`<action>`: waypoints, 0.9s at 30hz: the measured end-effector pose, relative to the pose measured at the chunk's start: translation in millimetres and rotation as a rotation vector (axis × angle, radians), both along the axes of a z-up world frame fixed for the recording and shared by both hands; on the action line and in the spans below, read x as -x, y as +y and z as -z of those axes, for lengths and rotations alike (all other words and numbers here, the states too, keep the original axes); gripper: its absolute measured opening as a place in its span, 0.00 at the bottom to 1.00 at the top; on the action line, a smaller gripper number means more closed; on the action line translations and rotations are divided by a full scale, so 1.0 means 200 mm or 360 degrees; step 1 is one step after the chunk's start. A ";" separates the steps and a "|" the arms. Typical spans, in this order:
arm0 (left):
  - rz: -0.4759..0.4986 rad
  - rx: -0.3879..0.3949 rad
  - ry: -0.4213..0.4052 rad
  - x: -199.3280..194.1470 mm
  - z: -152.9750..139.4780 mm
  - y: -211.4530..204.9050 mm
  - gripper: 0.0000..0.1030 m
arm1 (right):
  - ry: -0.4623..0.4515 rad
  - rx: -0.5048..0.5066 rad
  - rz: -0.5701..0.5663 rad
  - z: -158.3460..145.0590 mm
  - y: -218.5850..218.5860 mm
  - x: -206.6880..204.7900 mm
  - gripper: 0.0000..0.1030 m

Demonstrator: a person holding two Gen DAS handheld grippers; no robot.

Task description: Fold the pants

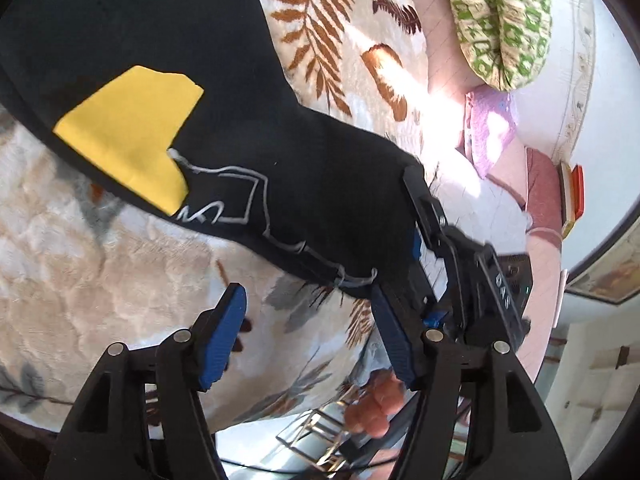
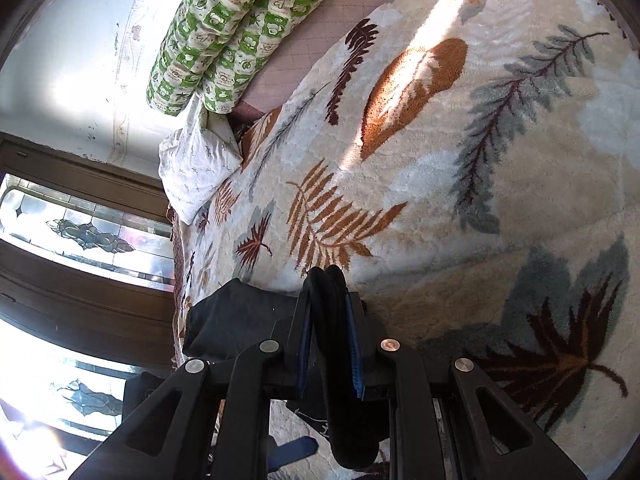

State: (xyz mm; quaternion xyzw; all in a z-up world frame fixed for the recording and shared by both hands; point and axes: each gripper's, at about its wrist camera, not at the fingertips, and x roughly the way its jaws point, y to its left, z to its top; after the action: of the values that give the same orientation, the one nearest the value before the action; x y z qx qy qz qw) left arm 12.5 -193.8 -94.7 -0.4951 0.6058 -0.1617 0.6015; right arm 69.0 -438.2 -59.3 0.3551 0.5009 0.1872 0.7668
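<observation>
Black pants with a yellow patch and white line drawing stretch across the leaf-patterned blanket in the left wrist view. My left gripper is open just below the pants' lower edge, not touching them. My right gripper shows in the same view, clamped on the pants' end. In the right wrist view the right gripper is shut on a thick fold of the black pants, with more black cloth hanging to its left.
A fluffy cream blanket with orange, grey and brown leaves covers the bed. A green-checked quilt and white pillow lie at the head. Stained-glass windows stand at the left. A pink sheet edges the bed.
</observation>
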 end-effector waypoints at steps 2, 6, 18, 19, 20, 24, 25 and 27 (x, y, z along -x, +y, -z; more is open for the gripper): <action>-0.0060 -0.0001 -0.0004 -0.02 0.01 0.01 0.62 | -0.0005 -0.0017 0.0000 0.00 0.00 0.00 0.16; -0.0112 0.0015 0.0036 -0.05 0.06 0.01 0.56 | 0.0000 -0.0064 0.0008 0.02 -0.02 0.01 0.16; 0.0009 0.0130 0.0073 -0.10 0.08 0.04 0.07 | 0.0045 -0.0137 0.0068 0.08 -0.07 0.03 0.18; 0.0010 0.0132 0.0064 -0.10 0.07 0.05 0.07 | 0.0042 -0.0141 0.0071 0.08 -0.07 0.03 0.18; 0.0006 0.0135 0.0057 -0.10 0.06 0.06 0.07 | 0.0037 -0.0147 0.0070 0.07 -0.07 0.04 0.18; -0.0021 0.0142 0.0016 -0.10 0.01 0.13 0.07 | 0.0010 -0.0169 0.0062 0.03 -0.04 0.06 0.18; -0.0029 0.0146 0.0011 -0.10 0.00 0.15 0.07 | 0.0003 -0.0172 0.0058 0.02 -0.02 0.06 0.18; -0.0059 0.0144 -0.0007 -0.10 -0.03 0.20 0.07 | -0.0012 -0.0178 0.0042 -0.01 0.01 0.06 0.18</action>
State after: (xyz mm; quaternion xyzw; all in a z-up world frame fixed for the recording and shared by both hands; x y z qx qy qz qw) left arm 33.4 -154.3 -88.9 -0.5326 0.5873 -0.1789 0.5826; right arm 57.3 -435.7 -58.0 0.4032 0.4820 0.2062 0.7500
